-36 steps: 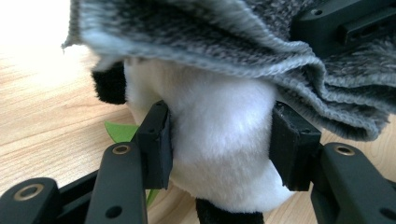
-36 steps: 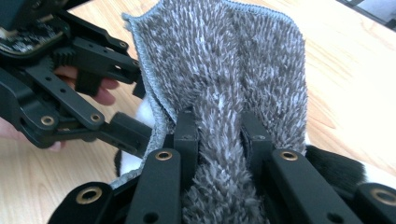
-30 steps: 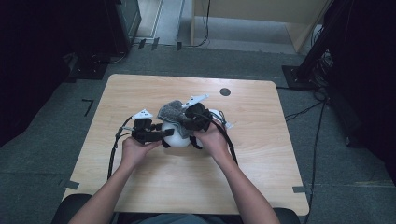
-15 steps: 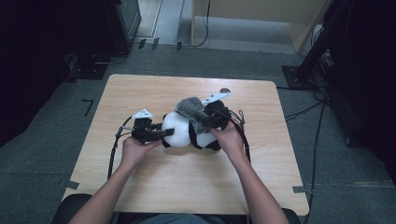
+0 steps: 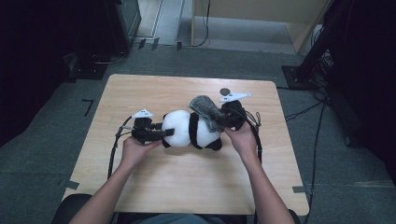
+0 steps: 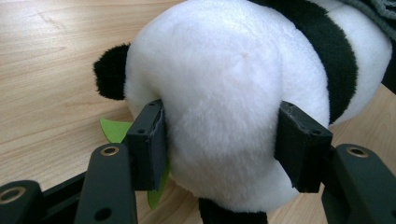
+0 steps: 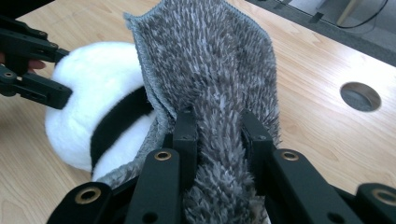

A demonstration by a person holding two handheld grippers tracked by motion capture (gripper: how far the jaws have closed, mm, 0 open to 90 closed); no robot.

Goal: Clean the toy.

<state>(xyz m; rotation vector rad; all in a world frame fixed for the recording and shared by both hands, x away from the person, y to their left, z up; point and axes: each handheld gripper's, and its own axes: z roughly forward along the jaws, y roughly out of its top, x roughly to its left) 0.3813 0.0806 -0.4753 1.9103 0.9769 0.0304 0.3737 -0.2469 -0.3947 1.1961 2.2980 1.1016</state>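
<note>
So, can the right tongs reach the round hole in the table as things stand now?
Probably yes. The hole lies just beyond the right tongs with bare table between, but they are shut on the grey cloth, which would come along.

Light wooden table (image 5: 154, 93) with a round hole (image 5: 225, 91), grey carpet floor (image 5: 56, 135), dark equipment (image 5: 122, 21), wooden cabinet (image 5: 261, 18) behind

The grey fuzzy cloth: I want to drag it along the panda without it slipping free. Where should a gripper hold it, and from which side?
Grip the grey fuzzy cloth at its bunched end, from the side away from the panda, as the right gripper does. There the pile gathers into a thick ridge; the far end drapes flat and thin over the toy.
</note>
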